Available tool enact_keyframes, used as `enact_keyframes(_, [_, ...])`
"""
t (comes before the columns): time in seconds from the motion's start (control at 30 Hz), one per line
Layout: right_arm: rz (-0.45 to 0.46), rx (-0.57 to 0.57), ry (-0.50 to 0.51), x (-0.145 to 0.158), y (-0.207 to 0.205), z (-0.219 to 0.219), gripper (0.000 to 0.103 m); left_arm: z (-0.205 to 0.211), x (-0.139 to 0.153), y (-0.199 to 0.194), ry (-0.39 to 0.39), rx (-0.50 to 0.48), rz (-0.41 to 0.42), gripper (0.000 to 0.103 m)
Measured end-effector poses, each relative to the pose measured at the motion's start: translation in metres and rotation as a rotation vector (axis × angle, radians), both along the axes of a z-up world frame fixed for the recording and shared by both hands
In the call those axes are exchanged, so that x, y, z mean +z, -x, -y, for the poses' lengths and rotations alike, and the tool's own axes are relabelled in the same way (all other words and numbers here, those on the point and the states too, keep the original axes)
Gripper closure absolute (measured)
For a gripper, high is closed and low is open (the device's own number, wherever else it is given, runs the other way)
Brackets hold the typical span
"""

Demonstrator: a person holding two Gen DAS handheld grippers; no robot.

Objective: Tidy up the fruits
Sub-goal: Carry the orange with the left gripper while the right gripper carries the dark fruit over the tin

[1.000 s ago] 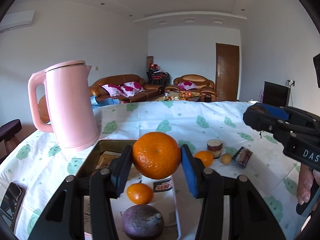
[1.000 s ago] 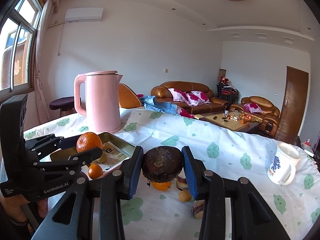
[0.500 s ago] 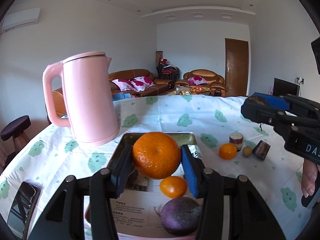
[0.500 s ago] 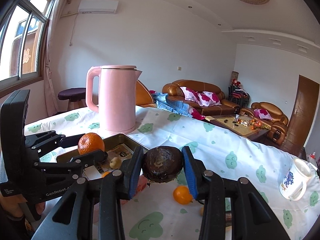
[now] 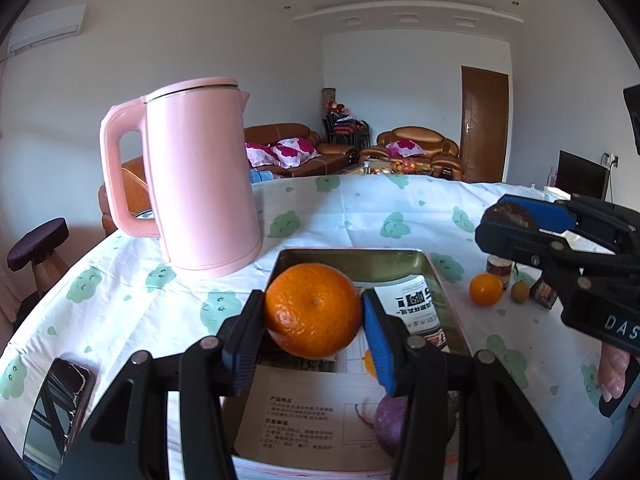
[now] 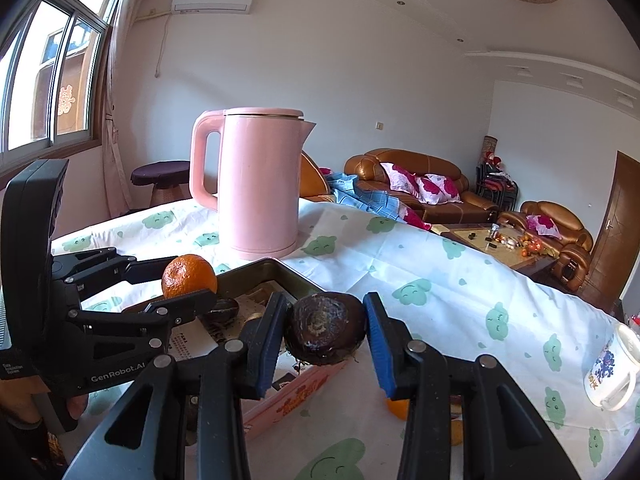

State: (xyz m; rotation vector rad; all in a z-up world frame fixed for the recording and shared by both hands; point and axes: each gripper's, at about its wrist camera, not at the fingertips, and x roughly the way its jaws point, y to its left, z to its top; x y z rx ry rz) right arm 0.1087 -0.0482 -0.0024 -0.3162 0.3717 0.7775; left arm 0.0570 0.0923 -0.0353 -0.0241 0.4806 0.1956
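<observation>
Cloud-print desk (image 5: 340,208): both grippers have advanced over the open metal tin (image 5: 352,258).
Left gripper (image 5: 313,322) clamps round orange mandarin (image 5: 313,315); right gripper (image 6: 326,330) clamps dark brown wrinkled fruit (image 6: 326,329); drop-off looks close.

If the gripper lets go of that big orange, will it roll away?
Probably a little. The orange is round, so it would likely roll once the left gripper opens. It hangs over the metal tray, whose raised rim should stop it. Its firm-looking peel shows no denting between the pads, so it is probably not fragile.

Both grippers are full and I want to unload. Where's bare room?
Bare tablecloth lies beyond the tin tray, right of the pink kettle. The tray's far end is also bare. Crowded: the tray's near end.
</observation>
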Motion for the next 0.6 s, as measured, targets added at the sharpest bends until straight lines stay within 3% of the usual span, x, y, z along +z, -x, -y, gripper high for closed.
enact_keyframes(0.6, [-0.059,0.04,0.04,-0.019,-0.001,-0.025,0.061,-0.018,-0.009,-0.008,0.036,-0.025,-0.096,0.053])
